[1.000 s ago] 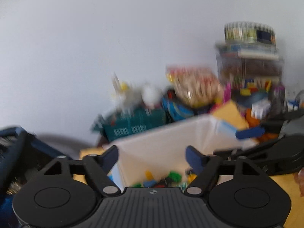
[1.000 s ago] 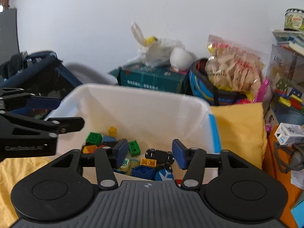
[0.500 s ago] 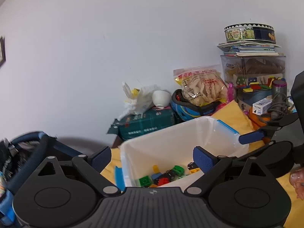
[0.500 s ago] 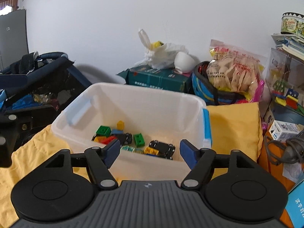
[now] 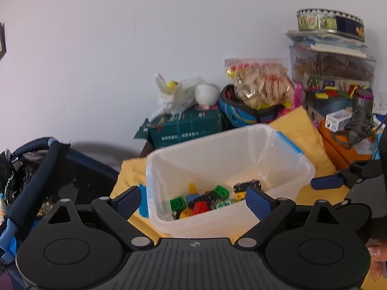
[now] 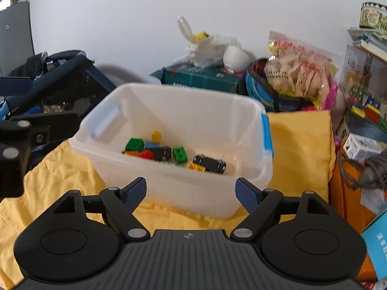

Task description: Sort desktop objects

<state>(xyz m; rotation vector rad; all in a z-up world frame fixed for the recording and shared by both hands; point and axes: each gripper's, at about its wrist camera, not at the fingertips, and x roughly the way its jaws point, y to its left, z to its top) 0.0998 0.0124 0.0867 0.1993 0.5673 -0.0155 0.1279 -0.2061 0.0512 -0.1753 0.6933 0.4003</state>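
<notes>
Your left gripper (image 5: 193, 199): black ribbed body, blue pads (image 5: 259, 205), silver screws. Right gripper (image 6: 191, 192) same. Your bare fingertips (image 5: 377, 263) showing.

A yellow cloth (image 6: 297, 145) covers the table, wrinkled at the front. A clear plastic bin (image 6: 154, 186) with blue clips sits on the cloth near the middle. Along the back edge sit a dark green box (image 6: 205, 78) and a blue basket (image 6: 271, 96). At the right edge is an orange box (image 6: 346, 198) with a small white carton (image 6: 360, 146) on it.
</notes>
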